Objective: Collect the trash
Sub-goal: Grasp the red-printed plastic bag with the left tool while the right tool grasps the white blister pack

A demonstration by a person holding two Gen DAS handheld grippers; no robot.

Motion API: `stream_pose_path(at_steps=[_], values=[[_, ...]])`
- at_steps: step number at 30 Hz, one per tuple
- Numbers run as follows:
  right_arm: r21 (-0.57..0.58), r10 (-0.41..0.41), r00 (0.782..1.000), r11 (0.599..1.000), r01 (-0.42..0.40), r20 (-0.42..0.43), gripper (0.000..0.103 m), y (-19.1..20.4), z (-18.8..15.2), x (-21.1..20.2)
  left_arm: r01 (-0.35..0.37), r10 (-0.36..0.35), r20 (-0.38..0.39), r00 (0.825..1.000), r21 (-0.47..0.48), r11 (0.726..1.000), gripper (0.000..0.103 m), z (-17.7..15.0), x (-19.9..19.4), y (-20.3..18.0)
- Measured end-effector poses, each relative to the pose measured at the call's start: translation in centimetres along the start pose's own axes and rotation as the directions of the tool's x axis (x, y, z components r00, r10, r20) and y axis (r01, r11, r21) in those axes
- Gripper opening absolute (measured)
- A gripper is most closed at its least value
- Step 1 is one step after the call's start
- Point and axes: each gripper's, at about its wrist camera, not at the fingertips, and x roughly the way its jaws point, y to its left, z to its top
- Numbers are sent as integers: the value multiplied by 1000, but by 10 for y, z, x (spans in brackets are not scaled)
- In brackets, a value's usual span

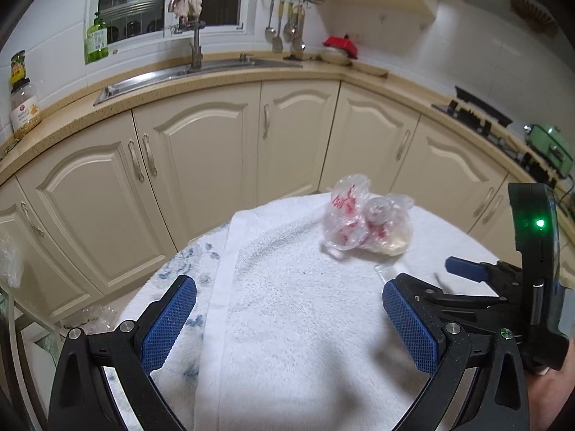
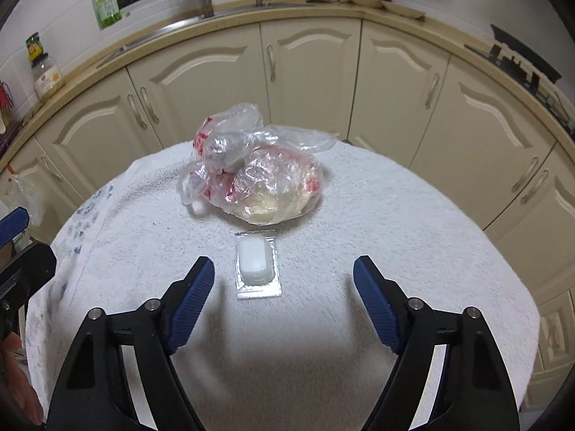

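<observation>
A crumpled clear plastic bag with red print (image 2: pixel 251 176) lies on a round table covered by a white towel (image 2: pixel 395 233). It also shows in the left wrist view (image 1: pixel 363 215). A small clear blister pack holding a white block (image 2: pixel 256 265) lies flat just in front of the bag. My right gripper (image 2: pixel 284 280) is open and empty, its fingers on either side of the pack and a little short of it. My left gripper (image 1: pixel 289 298) is open and empty above the towel (image 1: pixel 287 305), well short and left of the bag. The right gripper (image 1: pixel 503 276) shows at the right edge there.
Cream kitchen cabinets (image 1: pixel 201 165) curve behind the table, under a counter with a sink (image 1: pixel 172 75), a green bottle (image 1: pixel 96 39) and jars (image 1: pixel 23 107). A stove (image 1: pixel 478 115) is on the right. Another plastic bag (image 2: pixel 25 194) hangs at the left.
</observation>
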Motion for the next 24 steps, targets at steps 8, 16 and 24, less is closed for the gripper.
stream_pose_path(at_steps=[8,16,24], values=[[-43,50,999,998,-50,3,33,3,-5,22,-42,44,-64,997,29,999,102,17,60,-17],[-45,75,997,996,-75,14,27,-19,-5,16,-35,41,-74,996,81,996,102,36,105,-55],[-16,45,999,999,-45,20,27,-55,-2,14,-1,11,-82,997,114,993,102,55,153,-97]])
